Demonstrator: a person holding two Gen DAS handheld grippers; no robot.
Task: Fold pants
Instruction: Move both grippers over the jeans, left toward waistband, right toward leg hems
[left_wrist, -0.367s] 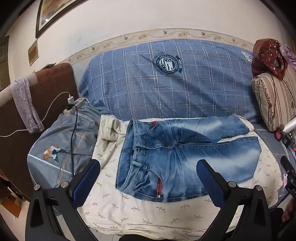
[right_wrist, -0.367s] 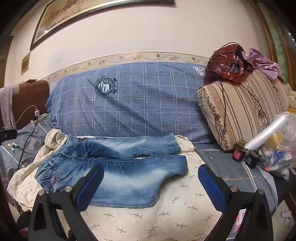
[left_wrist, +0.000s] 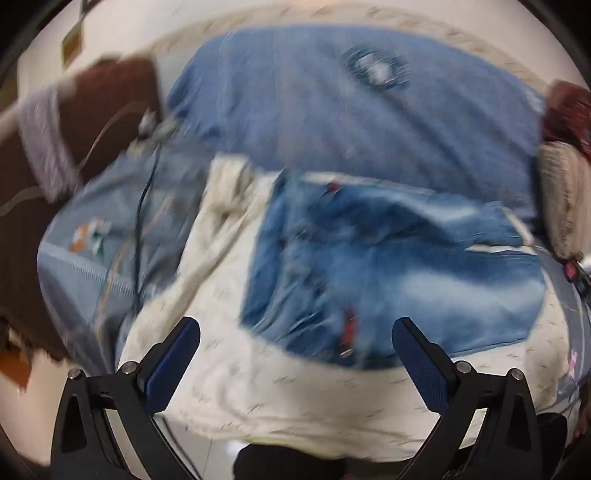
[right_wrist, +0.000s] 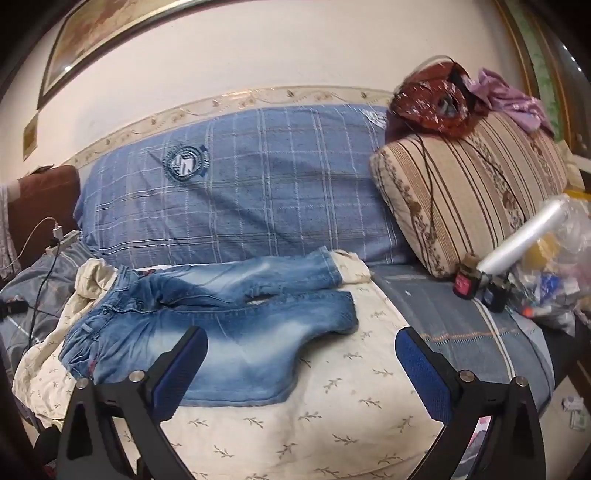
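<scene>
Blue faded jeans (right_wrist: 221, 325) lie flat on a cream leaf-print cloth (right_wrist: 332, 413) on the sofa, waistband to the left, both legs running right, the far leg slightly apart from the near one. In the blurred left wrist view the jeans (left_wrist: 388, 266) lie just beyond my left gripper (left_wrist: 295, 332), which is open and empty near the waistband's front edge. My right gripper (right_wrist: 301, 341) is open and empty, hovering over the near leg.
A blue plaid cushion (right_wrist: 240, 192) backs the sofa. A striped beige pillow (right_wrist: 472, 192) with a red bag (right_wrist: 432, 96) stands right. Small bottles (right_wrist: 467, 284) and plastic bags (right_wrist: 554, 266) sit at right. A charger cable (right_wrist: 44, 273) lies left.
The left wrist view is now motion-blurred and tilted; the left gripper has moved in toward the waistband. The right gripper has shifted slightly closer to the jeans.
</scene>
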